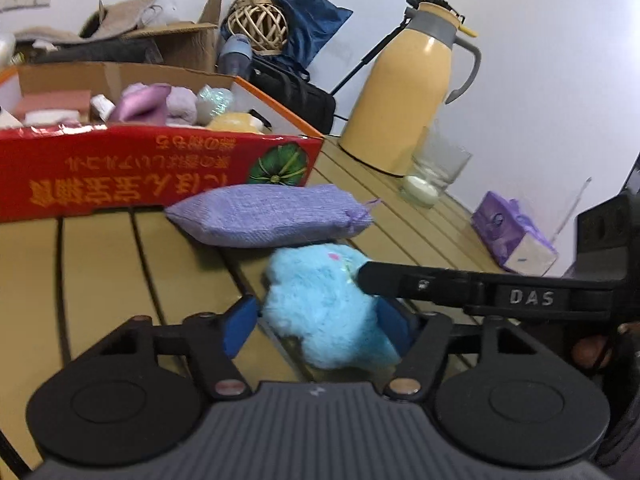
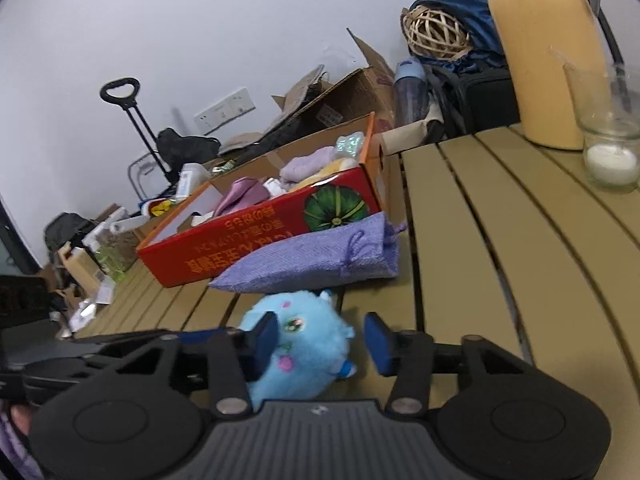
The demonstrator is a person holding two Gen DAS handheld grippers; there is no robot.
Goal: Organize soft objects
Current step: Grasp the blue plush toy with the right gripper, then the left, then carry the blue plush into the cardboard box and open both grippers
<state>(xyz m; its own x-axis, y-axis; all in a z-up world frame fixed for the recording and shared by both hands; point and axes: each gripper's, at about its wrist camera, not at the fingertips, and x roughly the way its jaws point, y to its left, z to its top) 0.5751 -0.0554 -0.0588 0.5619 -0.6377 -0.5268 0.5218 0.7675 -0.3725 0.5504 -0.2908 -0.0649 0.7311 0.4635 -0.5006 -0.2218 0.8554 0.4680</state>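
Observation:
A fluffy light-blue plush toy (image 1: 320, 304) (image 2: 304, 344) lies on the slatted table, just in front of a lavender woven pouch (image 1: 268, 216) (image 2: 320, 256). My left gripper (image 1: 318, 322) straddles the toy, and its blue pads touch the fur on both sides. My right gripper (image 2: 320, 340) comes in from the other side. Its left pad sits over the toy's face, and its right pad stands apart from the fur. One of its black fingers (image 1: 400, 280) reaches onto the toy's top right. Behind the pouch stands the red box (image 1: 120, 168) (image 2: 240, 240), which holds several soft items.
A yellow thermos jug (image 1: 408, 92) (image 2: 536, 60) and a glass candle (image 1: 432, 176) (image 2: 612, 148) stand at the back right of the tan table (image 1: 100, 280) (image 2: 480, 240). A purple tissue pack (image 1: 512, 236) lies further right. Cardboard boxes, bags and a wicker ball crowd the space behind.

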